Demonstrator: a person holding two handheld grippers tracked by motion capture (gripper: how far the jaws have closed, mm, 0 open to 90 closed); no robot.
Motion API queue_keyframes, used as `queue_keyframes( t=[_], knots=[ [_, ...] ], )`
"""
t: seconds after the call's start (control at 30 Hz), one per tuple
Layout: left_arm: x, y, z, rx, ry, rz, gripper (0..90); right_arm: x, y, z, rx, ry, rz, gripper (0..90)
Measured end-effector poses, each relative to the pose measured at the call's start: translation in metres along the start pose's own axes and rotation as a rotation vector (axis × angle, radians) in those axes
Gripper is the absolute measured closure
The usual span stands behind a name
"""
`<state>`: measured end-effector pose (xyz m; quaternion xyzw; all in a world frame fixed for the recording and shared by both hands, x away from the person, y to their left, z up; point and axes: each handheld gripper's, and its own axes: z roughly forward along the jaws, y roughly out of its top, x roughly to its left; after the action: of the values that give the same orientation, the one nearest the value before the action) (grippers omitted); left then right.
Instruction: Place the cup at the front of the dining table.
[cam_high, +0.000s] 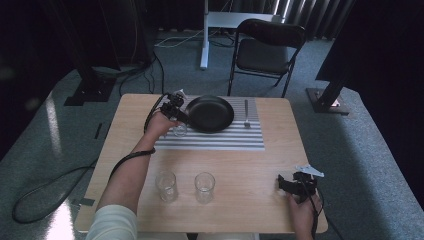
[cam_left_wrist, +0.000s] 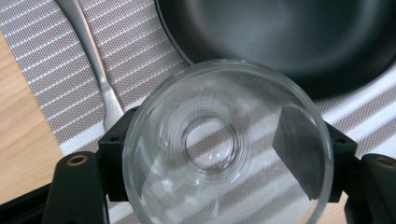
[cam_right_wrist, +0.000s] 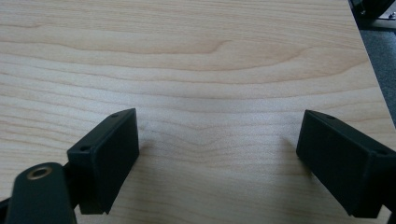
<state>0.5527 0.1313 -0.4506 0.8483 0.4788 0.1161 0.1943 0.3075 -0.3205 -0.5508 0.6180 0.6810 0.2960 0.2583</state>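
A clear drinking glass (cam_left_wrist: 227, 140) stands upright between the jaws of my left gripper (cam_left_wrist: 226, 161), which is shut on it. From the high view this glass (cam_high: 180, 130) is at the left end of the striped placemat (cam_high: 225, 140), just beside the black plate (cam_high: 210, 113), with the left gripper (cam_high: 178, 125) reaching down over it. I cannot tell whether the glass rests on the mat or hangs just above it. My right gripper (cam_high: 285, 184) lies low at the table's front right. Its jaws are wide open over bare wood (cam_right_wrist: 217, 154), with nothing between them.
Two more empty glasses (cam_high: 166, 186) (cam_high: 204, 186) stand side by side near the front edge. A fork (cam_high: 246, 112) lies on the mat right of the plate. A metal utensil handle (cam_left_wrist: 95, 65) lies left of the plate. A black chair (cam_high: 267, 50) stands beyond the table.
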Motion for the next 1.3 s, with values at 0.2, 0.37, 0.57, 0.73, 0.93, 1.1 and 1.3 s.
queue_keyframes(
  t=[0.2,0.37,0.57,0.73,0.93,1.1,1.3],
  knots=[
    [0.0,-0.009,0.002,-0.073,-0.012,0.008,20.2,0.0,0.0,0.0,0.0,0.0,-0.001,12.4],
    [-0.002,-0.014,0.003,-0.059,-0.013,0.02,20.2,0.0,0.0,0.0,0.0,0.0,-0.002,12.5],
    [-0.002,-0.023,0.003,-0.068,-0.017,0.005,20.2,0.0,0.0,0.0,0.0,0.0,-0.002,12.4],
    [-0.004,-0.03,0.001,-0.061,-0.004,0.015,20.2,0.0,0.0,0.0,0.0,0.0,-0.002,12.4],
    [-0.004,-0.037,0.001,-0.059,-0.009,0.012,20.2,0.0,0.0,0.0,0.0,0.0,-0.002,12.4],
    [-0.005,-0.045,0.0,-0.064,-0.018,0.008,20.2,0.0,0.0,0.0,0.0,0.0,-0.002,12.4],
    [-0.001,-0.056,-0.006,-0.079,-0.016,-0.007,20.2,0.0,0.0,0.0,0.0,0.0,-0.003,12.4]
  ],
)
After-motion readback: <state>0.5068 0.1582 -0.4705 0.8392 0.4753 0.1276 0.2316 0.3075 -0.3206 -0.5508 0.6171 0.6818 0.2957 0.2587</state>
